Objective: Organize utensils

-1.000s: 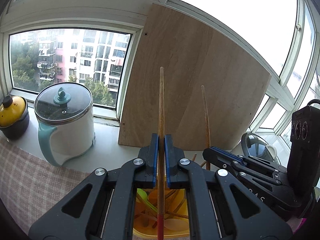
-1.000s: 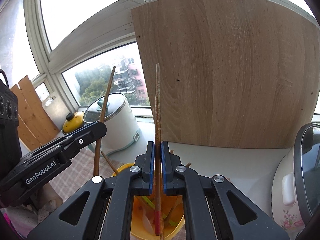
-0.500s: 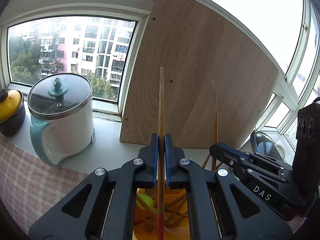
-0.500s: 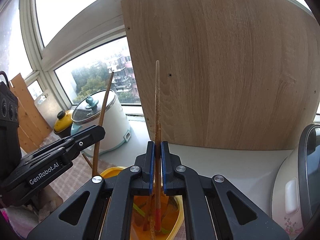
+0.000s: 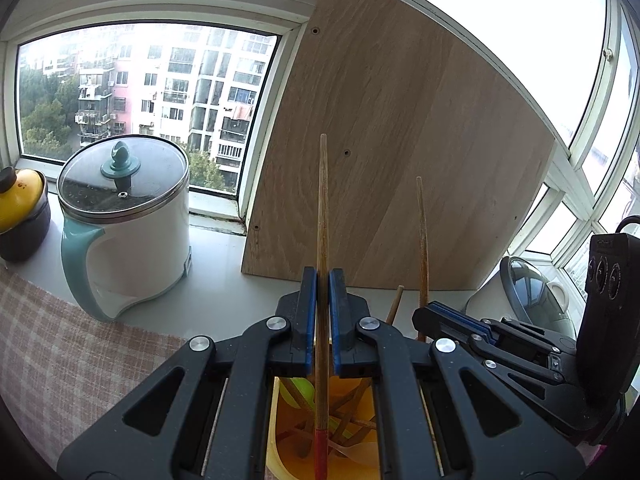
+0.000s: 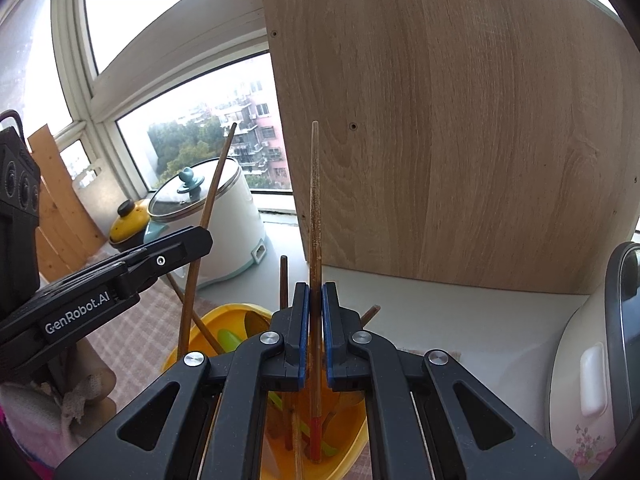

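Both grippers have dropped toward the yellow holder [image 6: 192, 344] since earlier. Left gripper [image 5: 322, 304] (marked "GenRobot.AI") clamps a chopstick [image 5: 322, 208] upright above it; right gripper [image 6: 315, 320] pinches its own chopstick [image 6: 315, 200], red end inside.

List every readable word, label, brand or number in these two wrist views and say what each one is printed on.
"GenRobot.AI": white lettering on the side of the left gripper, seen from the right wrist view.
The right gripper shows no legible lettering in the left wrist view.
White electric pot, rice cooker, wooden board, yellow utensil holder: no print that can be read; the rice cooker carries only a floral pattern.
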A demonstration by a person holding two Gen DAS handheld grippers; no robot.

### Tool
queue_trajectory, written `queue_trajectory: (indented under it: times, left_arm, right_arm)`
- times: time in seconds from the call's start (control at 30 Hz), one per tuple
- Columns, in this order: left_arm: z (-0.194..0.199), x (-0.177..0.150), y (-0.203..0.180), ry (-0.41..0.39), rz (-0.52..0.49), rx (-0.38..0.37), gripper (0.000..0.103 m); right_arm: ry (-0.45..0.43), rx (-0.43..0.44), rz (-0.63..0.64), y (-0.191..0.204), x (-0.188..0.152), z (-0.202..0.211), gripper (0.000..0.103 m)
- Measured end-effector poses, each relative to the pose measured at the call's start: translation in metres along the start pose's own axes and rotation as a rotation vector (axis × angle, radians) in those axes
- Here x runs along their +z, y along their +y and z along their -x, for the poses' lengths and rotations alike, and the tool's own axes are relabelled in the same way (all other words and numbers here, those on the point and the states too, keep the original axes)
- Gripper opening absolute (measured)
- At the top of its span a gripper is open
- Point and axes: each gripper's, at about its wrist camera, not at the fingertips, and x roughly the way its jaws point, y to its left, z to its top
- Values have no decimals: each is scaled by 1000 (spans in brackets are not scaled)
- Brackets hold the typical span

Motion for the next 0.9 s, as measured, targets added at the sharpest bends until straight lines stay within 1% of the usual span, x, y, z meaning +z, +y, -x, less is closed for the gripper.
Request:
queue_trajectory:
  times: [0.3, 0.7, 0.73, 0.77, 0.8, 0.83, 0.87, 0.9]
  left_arm:
    - [4, -5, -3, 14, -19, -3, 4]
    - [20, -18, -7, 29, -39, -12, 4]
    - [22, -19, -8, 31, -40, -12, 4]
    - [23, -21, -8, 32, -41, -12, 4]
    - [25, -21, -8, 34, -42, -10, 4]
    - [27, -23, -8, 36, -44, -10, 4]
    - [28, -24, -9, 38, -46, -10, 4]
    - [31, -25, -9, 39, -50, -7, 4]
  right_arm:
    - [20, 7, -28, -7, -12, 2, 5]
    - [44, -11, -44, -7, -25, 15, 5]
    - [47, -14, -46, -7, -26, 16, 7]
    - [50, -16, -46, -6, -27, 17, 13]
    - [49, -19, -46, -6, -27, 18, 18]
    - [45, -24, -44, -5, -29, 21, 26]
    - [40, -29, -42, -4, -31, 24, 30]
    - [35, -34, -40, -3, -31, 26, 30]
